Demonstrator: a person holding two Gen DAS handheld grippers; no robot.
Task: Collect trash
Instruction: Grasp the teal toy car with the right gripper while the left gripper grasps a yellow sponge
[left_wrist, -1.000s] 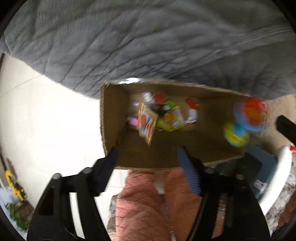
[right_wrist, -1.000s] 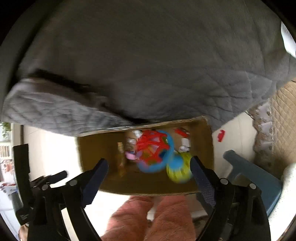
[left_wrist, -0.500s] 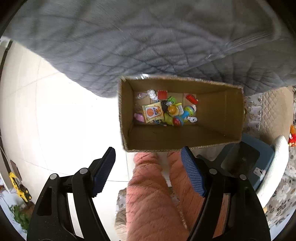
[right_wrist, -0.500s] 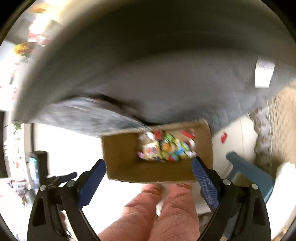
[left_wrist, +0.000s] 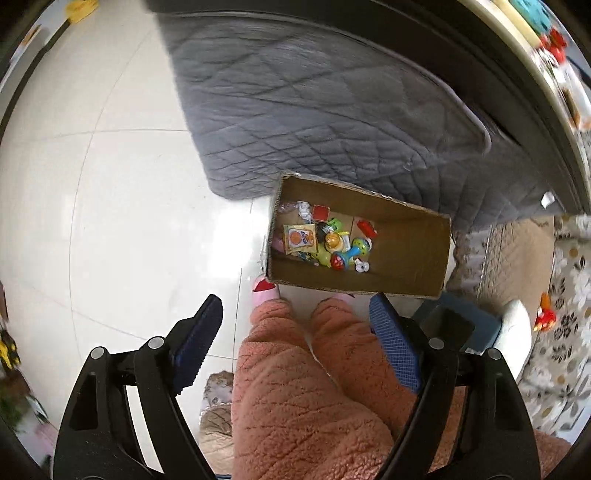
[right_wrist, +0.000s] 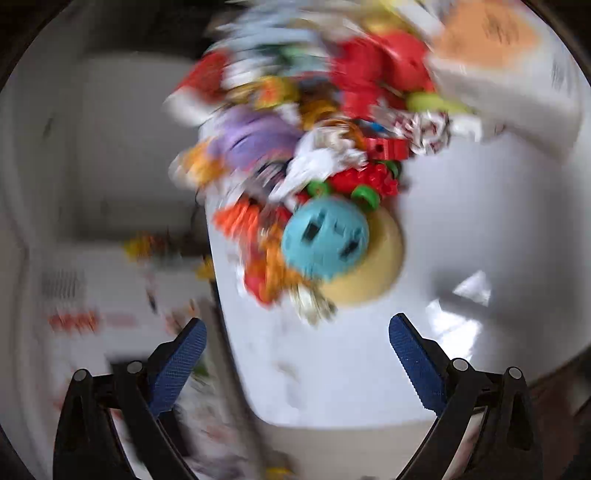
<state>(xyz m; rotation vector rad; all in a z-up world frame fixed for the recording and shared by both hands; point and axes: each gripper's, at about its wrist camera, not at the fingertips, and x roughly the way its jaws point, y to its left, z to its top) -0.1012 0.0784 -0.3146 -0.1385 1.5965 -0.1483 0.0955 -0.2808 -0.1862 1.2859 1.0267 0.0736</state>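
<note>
A: 2 grippers show, and both stand with their blue pads spread wide, nothing between them. The left gripper (left_wrist: 295, 317) hangs high over the floor (left_wrist: 122, 206), just above the person's legs in fuzzy pink trousers (left_wrist: 314, 376).

B: And past the legs?

A: 1 pink slipper (left_wrist: 266, 290) peeks out at the near left corner of a cardboard box (left_wrist: 406, 254) standing open on the floor. The trash and toys lie on its bottom toward the left end: an orange-and-yellow snack packet (left_wrist: 300, 238), a red square piece (left_wrist: 320, 212), a crumpled white scrap (left_wrist: 303, 209) and a colourful rattle (left_wrist: 351, 253) among smaller bits. The right end of the box is bare cardboard.

B: What is behind the box?

A: 1 grey quilted cover (left_wrist: 314, 110) drapes down to the box's far edge. At the box's near right corner sits a blue stool (left_wrist: 454, 325), and further right a small red toy (left_wrist: 545, 317) lies on a flowered mat (left_wrist: 565, 295).

B: The other gripper?

A: The right gripper (right_wrist: 297, 343) points at a white worktop (right_wrist: 461, 240), and the view is badly blurred. Beyond the pads a teal ball with dark slots (right_wrist: 325, 236) sits against a pale yellow bowl (right_wrist: 376, 269), near the worktop's left edge. Farther back is a heap of toys (right_wrist: 332, 122), red, purple and orange; I cannot tell the pieces apart.
</note>
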